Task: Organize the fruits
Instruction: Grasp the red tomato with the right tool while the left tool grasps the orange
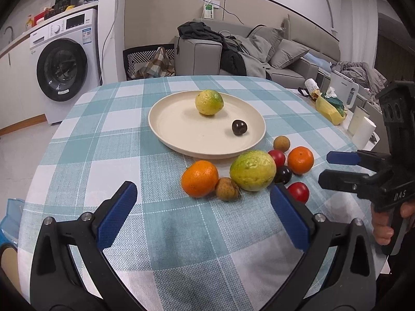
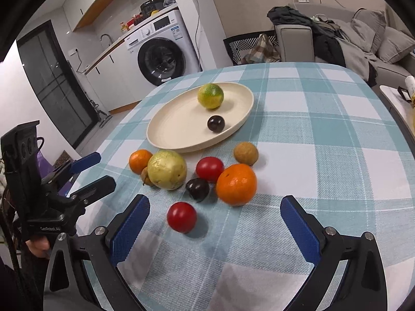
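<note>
Your right gripper point(image 2: 215, 224) hangs with fingers wide over the red tomato point(image 2: 181, 217); left gripper point(image 1: 203, 213) is wide too. Loose fruit sits beside the plate point(image 2: 168, 129). Nudge one and it could roll off the surface

Your left camera looks forward low over the table point(image 1: 103, 134); your right camera looks from its right, angled left. Both share the plate point(image 1: 166, 127) and fruit.

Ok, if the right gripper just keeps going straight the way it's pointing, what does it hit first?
Most likely the red tomato: it lies just ahead between the open right gripper fingers, left of centre. Depth is unclear, so it might pass above it.
</note>
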Motion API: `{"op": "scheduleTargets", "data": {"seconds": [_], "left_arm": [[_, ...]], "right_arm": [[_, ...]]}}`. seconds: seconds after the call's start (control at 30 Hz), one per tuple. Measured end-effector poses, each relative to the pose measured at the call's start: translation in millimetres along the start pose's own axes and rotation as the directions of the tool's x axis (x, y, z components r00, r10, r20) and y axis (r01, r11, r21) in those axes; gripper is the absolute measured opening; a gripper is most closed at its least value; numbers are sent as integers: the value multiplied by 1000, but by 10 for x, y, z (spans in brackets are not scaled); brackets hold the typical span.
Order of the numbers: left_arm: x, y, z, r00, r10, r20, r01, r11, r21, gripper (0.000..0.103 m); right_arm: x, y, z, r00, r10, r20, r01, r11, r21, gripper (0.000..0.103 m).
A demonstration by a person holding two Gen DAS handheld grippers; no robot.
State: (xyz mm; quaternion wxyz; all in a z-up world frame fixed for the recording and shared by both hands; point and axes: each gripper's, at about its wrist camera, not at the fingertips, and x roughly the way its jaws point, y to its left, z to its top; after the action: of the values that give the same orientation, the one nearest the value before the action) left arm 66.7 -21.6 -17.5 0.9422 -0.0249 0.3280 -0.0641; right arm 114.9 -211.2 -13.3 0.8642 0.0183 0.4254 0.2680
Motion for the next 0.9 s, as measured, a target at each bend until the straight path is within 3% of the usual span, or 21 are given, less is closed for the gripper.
{"op": "scheduleTargets", "data": {"seconds": [0.43,0.53,0.6,0.9], "left_arm": [[110,76,-14,1000,-8,-26,8,1000,-18,102],[129,51,-19,999,-9,-32,9,1000,-7,102],[139,47,-23,999,-15,-36,15,1000,-6,102],[191,110,-20,999,-16,-49,14,999,-30,102]], "right_arm": [[131,230,-88,996,75,-57,-79,995,-63,101],[147,257,-98,994,86,-63,-90,993,-77,95],[170,265,-107,993,90,-71,-96,992,-77,86],[228,343,-170,994,70,-85,-79,992,-101,61]]}}
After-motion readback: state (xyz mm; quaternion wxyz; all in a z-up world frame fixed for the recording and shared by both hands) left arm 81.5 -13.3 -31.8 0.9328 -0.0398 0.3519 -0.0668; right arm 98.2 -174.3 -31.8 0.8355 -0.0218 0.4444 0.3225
